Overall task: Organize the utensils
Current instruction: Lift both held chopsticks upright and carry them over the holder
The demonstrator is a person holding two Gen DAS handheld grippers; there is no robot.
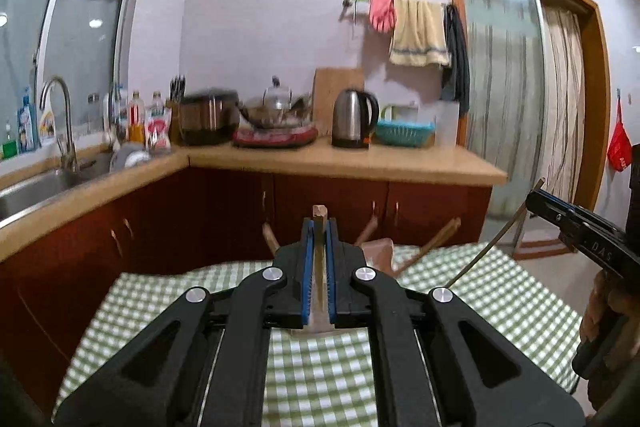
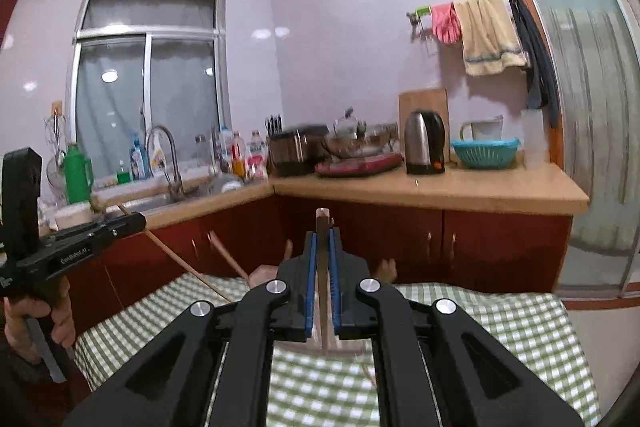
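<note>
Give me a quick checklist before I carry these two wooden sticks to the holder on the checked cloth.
1. Left gripper shut on the left stick: ok.
2. Right gripper shut on the right stick: ok.
3. Grippers apart, with the sticks not crossing: ok.
4. Holder standing upright on the checked cloth: cannot tell, as it is mostly hidden behind the gripper.
5. Free room in the holder: cannot tell. Several wooden handles already lean out of it.
</note>
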